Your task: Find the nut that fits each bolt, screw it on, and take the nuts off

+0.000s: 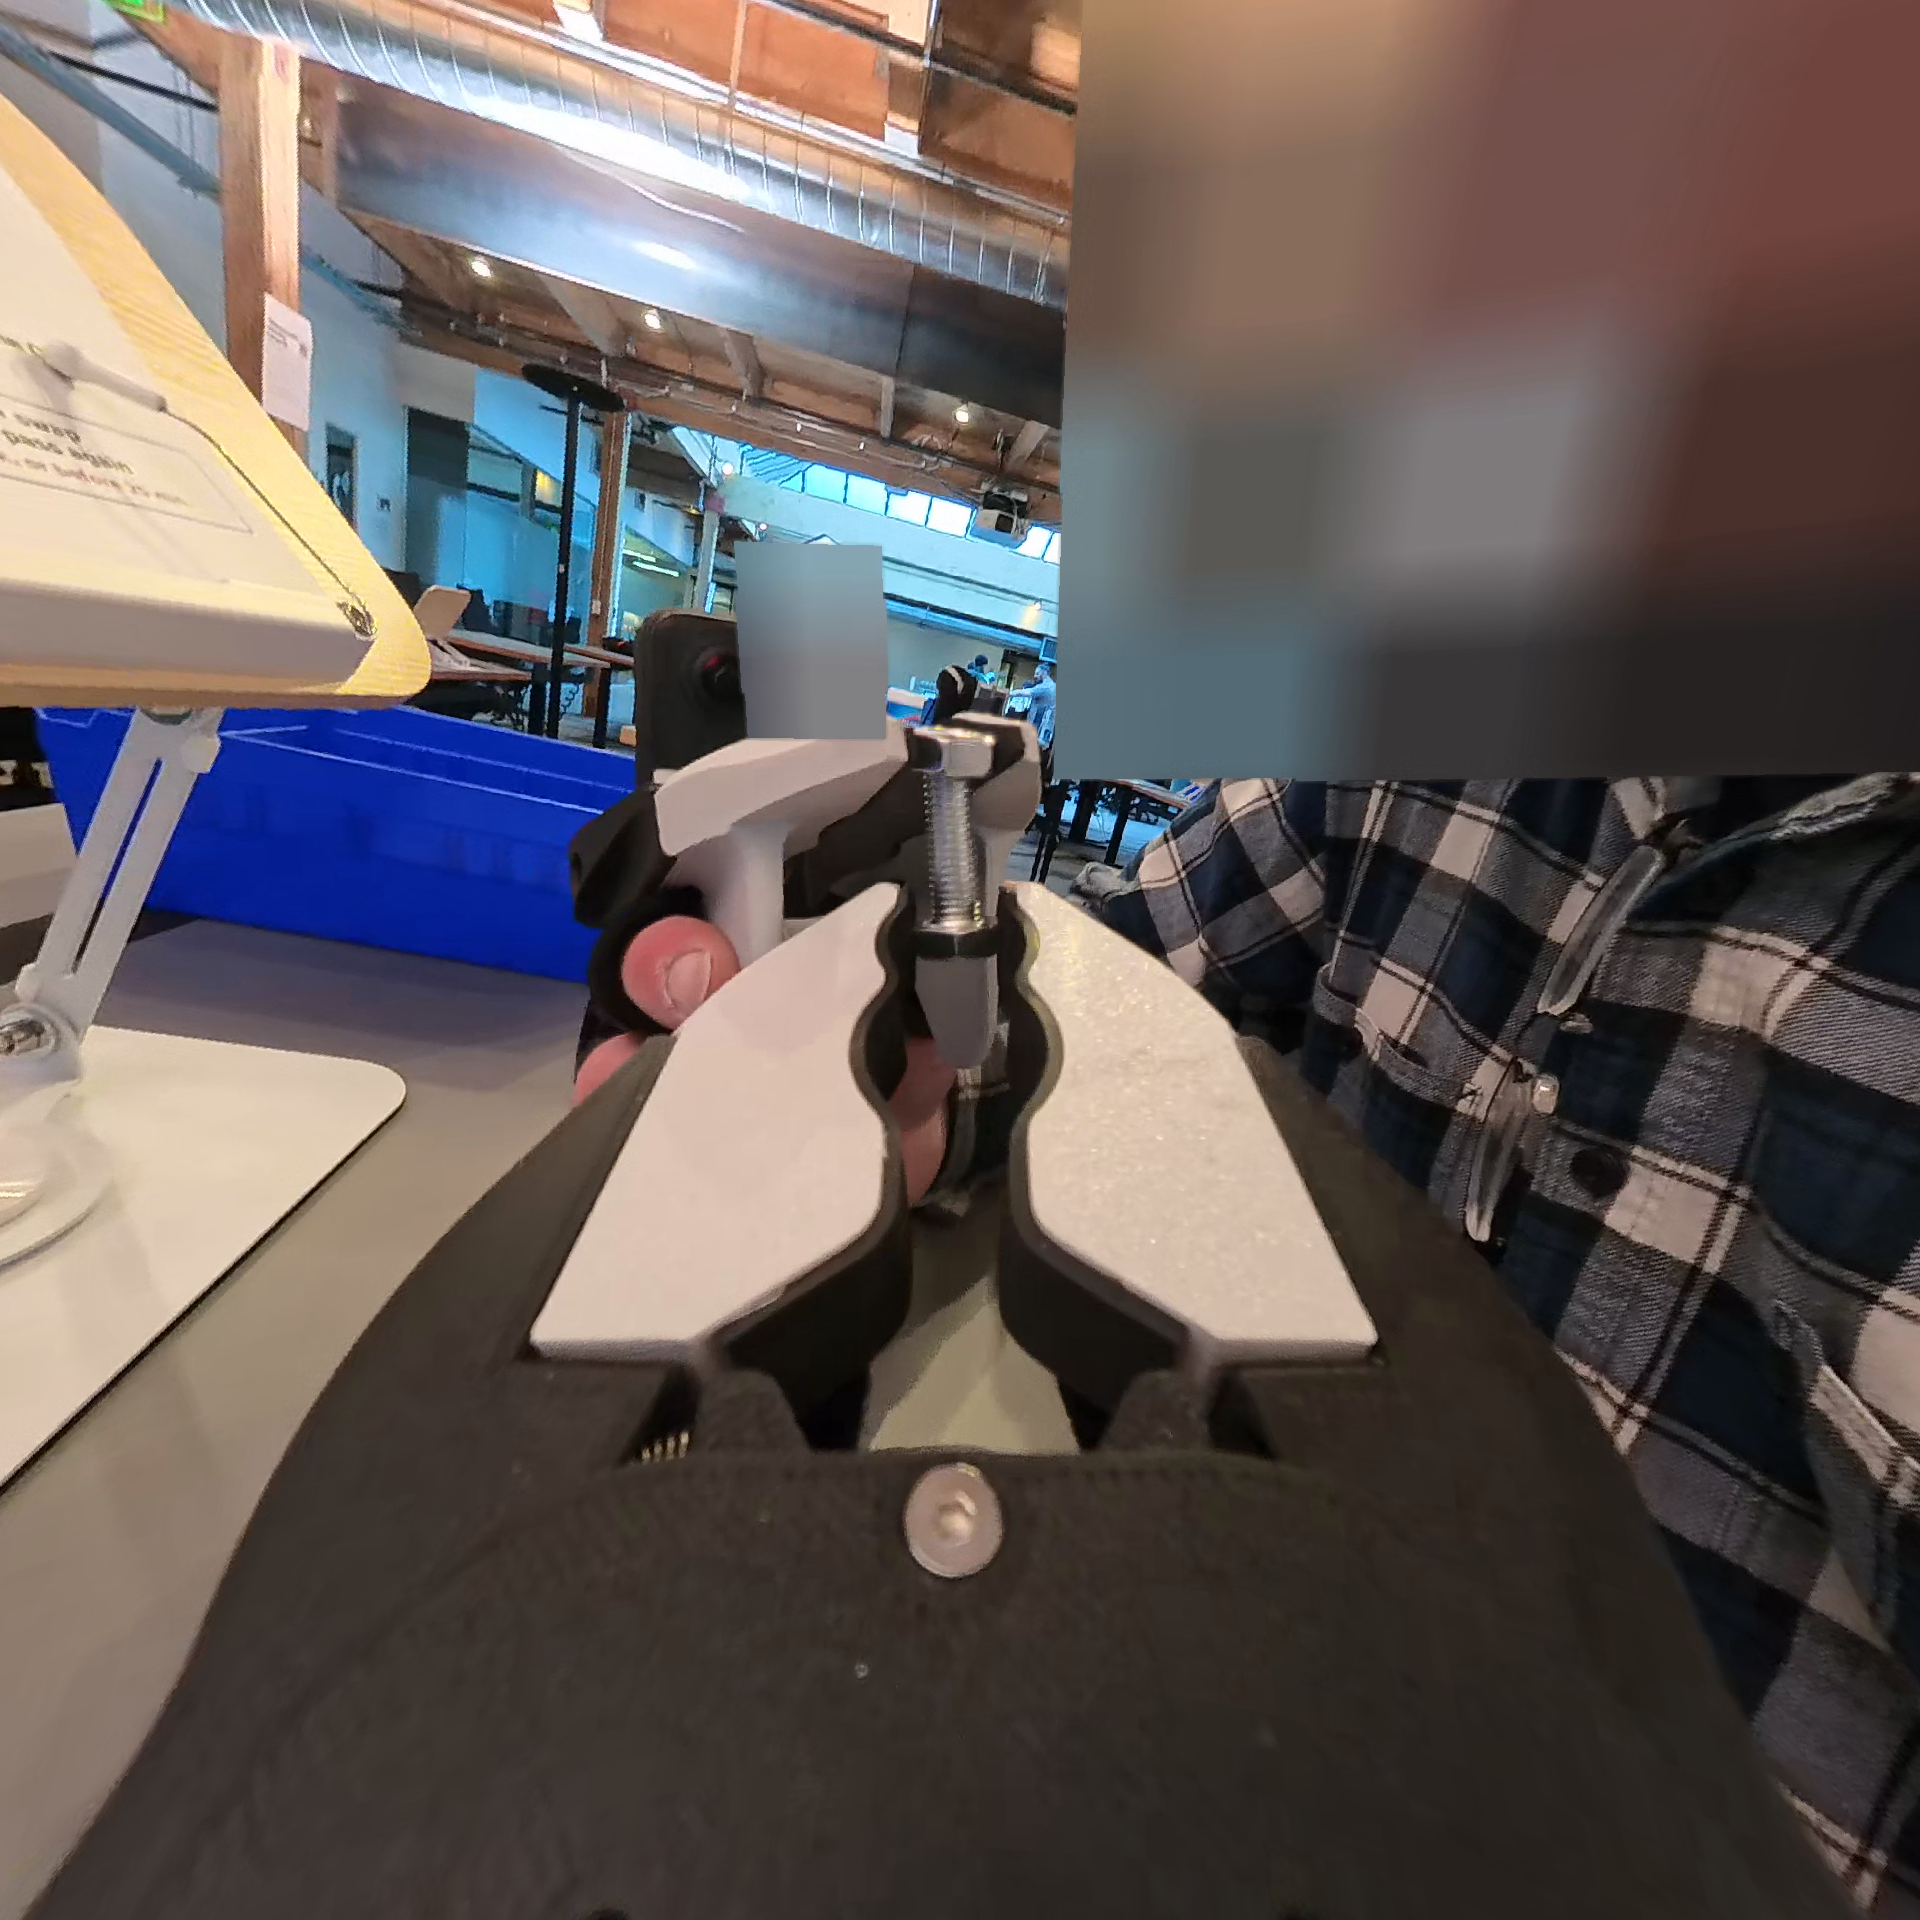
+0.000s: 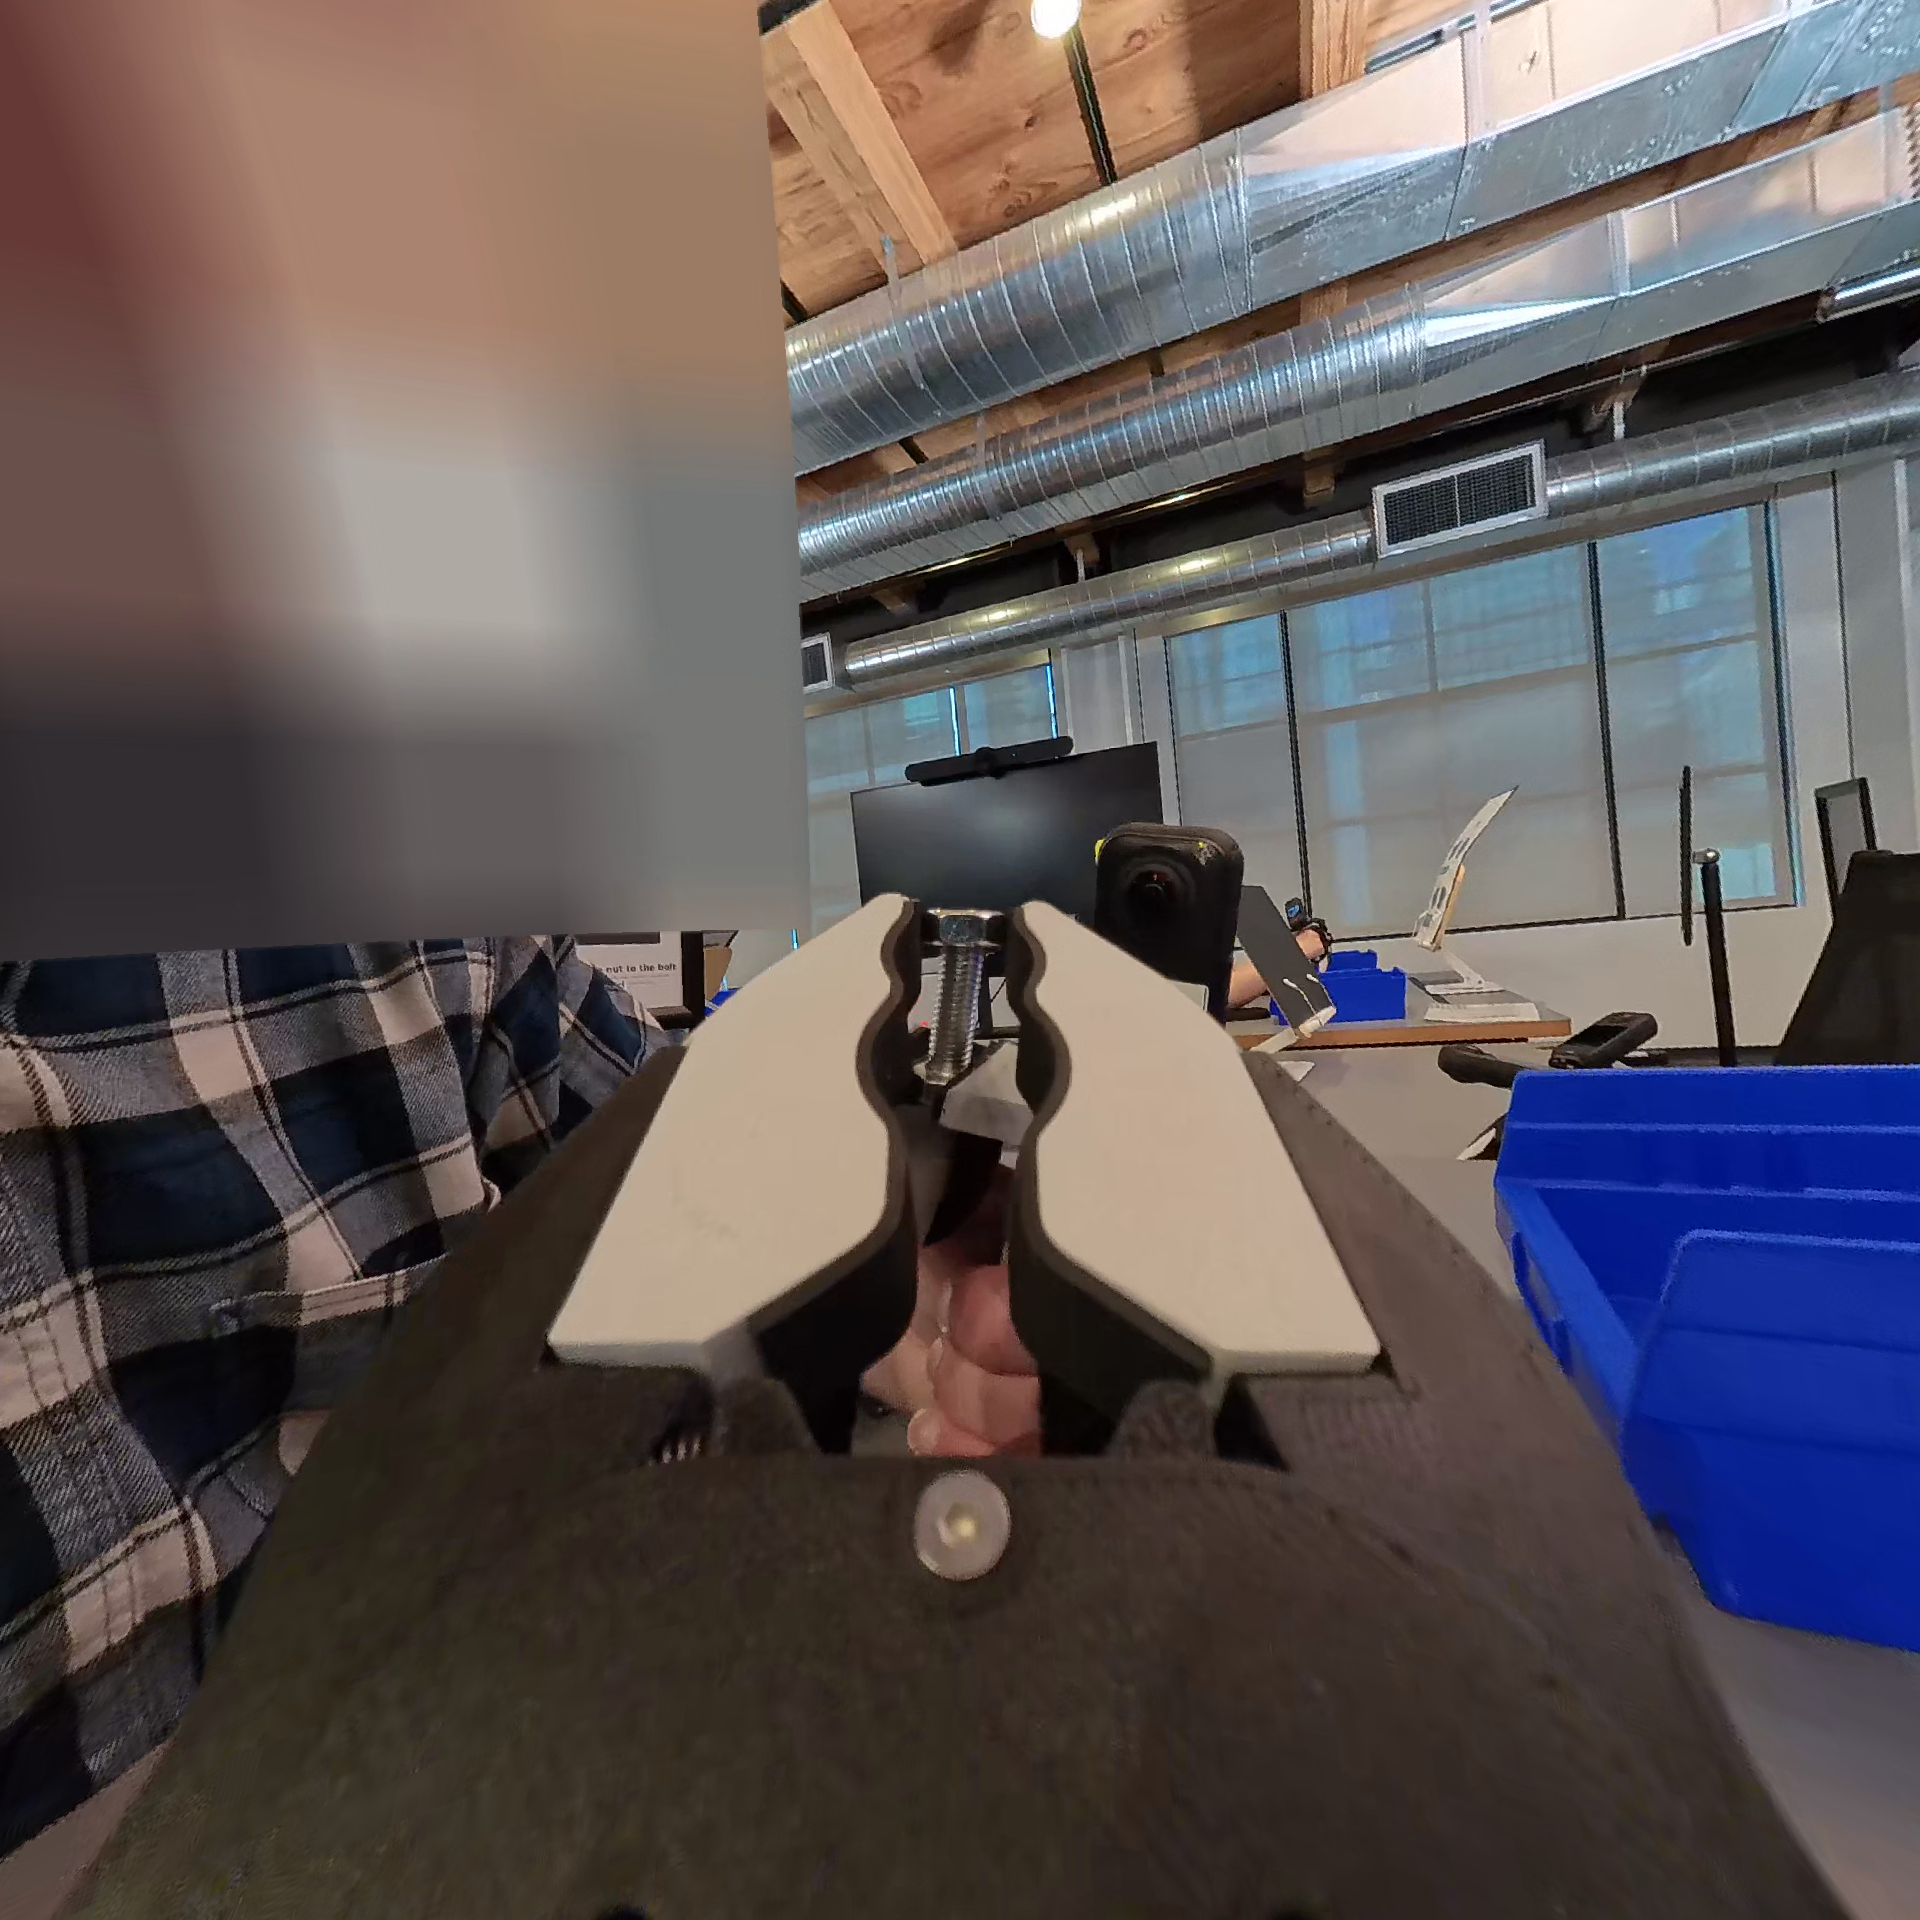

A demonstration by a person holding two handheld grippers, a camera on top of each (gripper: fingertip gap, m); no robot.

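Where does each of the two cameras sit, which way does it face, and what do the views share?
Left wrist view: sits on the left claw, looking along its fingers at the nut gripped on the bolt's lower end; the person's thumb and checked shirt show, with a blue bin behind.
Right wrist view: sits on the right claw, facing the windows, fingers closed on the bolt head; fingers of a hand and the shirt show.
Shared: the bolt, held upright between both claws, and the shirt.

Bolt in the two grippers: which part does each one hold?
Right gripper clamps the bolt by its hex head. Left gripper grips the dark nut at the threaded end.
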